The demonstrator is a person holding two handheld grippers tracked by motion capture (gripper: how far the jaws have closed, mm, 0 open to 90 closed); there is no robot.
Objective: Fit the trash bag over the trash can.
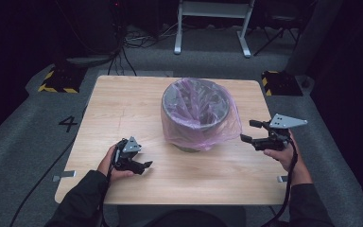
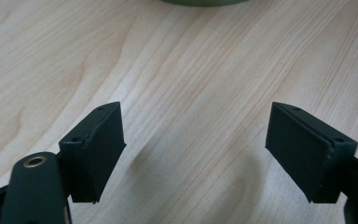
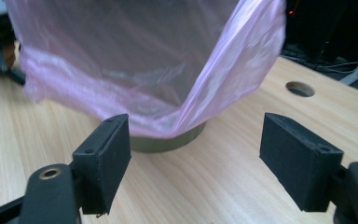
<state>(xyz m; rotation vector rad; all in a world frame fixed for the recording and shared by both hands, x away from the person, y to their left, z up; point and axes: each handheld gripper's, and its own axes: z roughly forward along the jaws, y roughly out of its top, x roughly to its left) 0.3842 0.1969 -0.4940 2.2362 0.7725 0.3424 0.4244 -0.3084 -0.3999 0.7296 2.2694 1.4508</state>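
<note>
Grey bin (image 1: pixel 196 124), pink liner (image 1: pixel 208 135) overhanging

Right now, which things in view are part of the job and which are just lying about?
Part of the job:
- bin
- pink bag lining it, draped over the rim
- left gripper, jaws open
- right gripper, jaws open

Just lying about:
- white frame on the floor behind the table
- cables on the floor

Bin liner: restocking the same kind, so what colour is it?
Translucent pink; the bin liner shows best in the right gripper view.
</note>
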